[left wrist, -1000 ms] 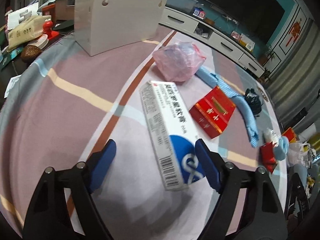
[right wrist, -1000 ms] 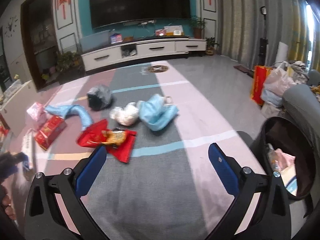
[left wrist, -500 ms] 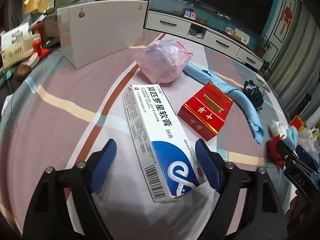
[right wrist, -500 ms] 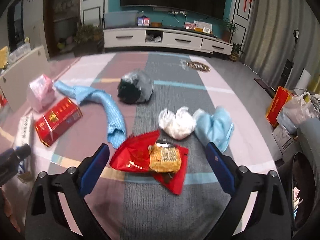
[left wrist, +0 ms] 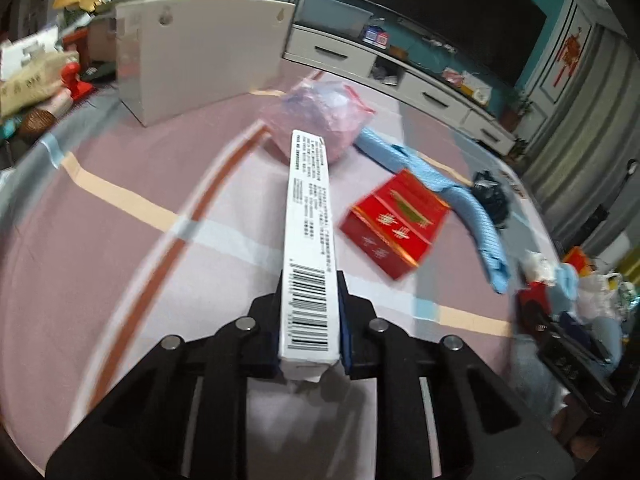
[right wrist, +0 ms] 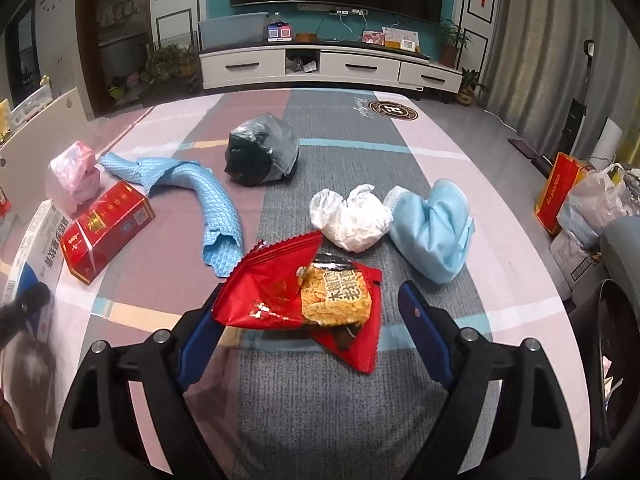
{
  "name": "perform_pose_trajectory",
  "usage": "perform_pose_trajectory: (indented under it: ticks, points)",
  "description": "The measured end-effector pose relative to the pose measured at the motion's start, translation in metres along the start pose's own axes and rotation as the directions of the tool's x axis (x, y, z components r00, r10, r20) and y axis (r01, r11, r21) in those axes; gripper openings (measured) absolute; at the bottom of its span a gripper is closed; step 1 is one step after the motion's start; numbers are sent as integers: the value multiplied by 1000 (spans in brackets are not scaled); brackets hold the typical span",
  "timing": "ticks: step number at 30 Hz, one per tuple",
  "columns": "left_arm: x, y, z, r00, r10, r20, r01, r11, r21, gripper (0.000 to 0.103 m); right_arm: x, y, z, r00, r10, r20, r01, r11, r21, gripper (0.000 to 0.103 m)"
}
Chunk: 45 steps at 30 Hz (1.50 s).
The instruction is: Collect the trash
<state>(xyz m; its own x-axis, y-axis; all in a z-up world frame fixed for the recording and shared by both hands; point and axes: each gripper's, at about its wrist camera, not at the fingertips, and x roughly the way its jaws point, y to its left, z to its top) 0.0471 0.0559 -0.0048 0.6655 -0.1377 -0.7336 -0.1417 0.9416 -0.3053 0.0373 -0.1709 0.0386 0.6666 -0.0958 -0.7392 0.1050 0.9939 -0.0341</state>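
Observation:
My left gripper (left wrist: 310,320) is shut on a long white medicine box (left wrist: 309,240), turned on its edge with the barcode side up, held just above the carpet. The box also shows at the left edge of the right wrist view (right wrist: 38,248). My right gripper (right wrist: 312,332) is open, its fingers on either side of a red snack wrapper (right wrist: 296,292) lying on the carpet. Other trash lies around: a red carton (left wrist: 394,222), a pink bag (left wrist: 320,116), a blue cloth (right wrist: 200,188), a black bag (right wrist: 262,152), a white crumpled bag (right wrist: 352,220), a blue mask (right wrist: 436,224).
A white board (left wrist: 200,52) stands at the back left with clutter behind it. A TV cabinet (right wrist: 332,66) runs along the far wall. Bags (right wrist: 580,196) and a dark bin (right wrist: 612,328) sit at the right.
My left gripper closed on the medicine box and tipped it onto its edge. My right gripper moved forward and down until its fingers straddle the red snack wrapper.

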Motion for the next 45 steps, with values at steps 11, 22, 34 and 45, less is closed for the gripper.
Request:
perform_pose_trajectory:
  ticks: [11,22,34,45]
  points:
    - [3,-15,-6,998,-58,-18,59,997,41,27,6,-10,-2,999,28,-43,-26,998,55,84]
    - [1,-27,-7,997,-80,-21,82,992,92,59,14,-14,-5,995,39,-90,-32,997,75,84]
    - [14,-48,-10,994,97,-56,-80,967,242,96,13,-12,-6,995,28,-98,-23,998,52,85]
    - [20,-57,-13,982,177,-65,-151,945,290,101,14,-15,-7,994,23,-104,-17,998,59,90]
